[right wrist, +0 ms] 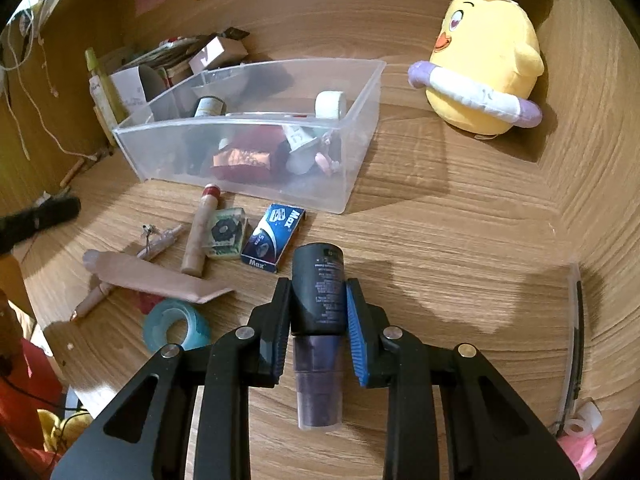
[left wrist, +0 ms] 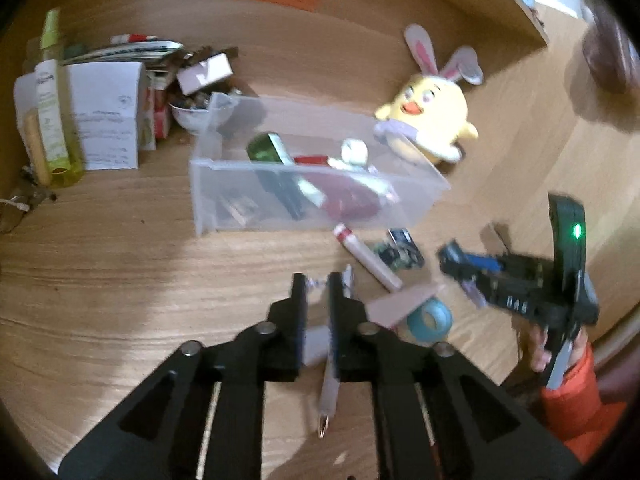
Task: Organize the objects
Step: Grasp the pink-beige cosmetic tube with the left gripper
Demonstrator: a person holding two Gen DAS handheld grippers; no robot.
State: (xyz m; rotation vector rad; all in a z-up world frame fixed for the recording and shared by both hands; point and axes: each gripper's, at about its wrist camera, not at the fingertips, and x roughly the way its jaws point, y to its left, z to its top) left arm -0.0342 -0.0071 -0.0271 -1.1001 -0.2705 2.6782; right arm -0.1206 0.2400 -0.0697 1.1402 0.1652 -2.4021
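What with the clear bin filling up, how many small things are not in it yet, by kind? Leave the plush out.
Red-capped tube: 1
Clear case: 1
Blue Max box: 1
Blue tape roll: 1
Pink flat strip: 1
Pen: 1
Small clear piece with wire: 1
Dark bottle, held in the right claw: 1
Total: 8
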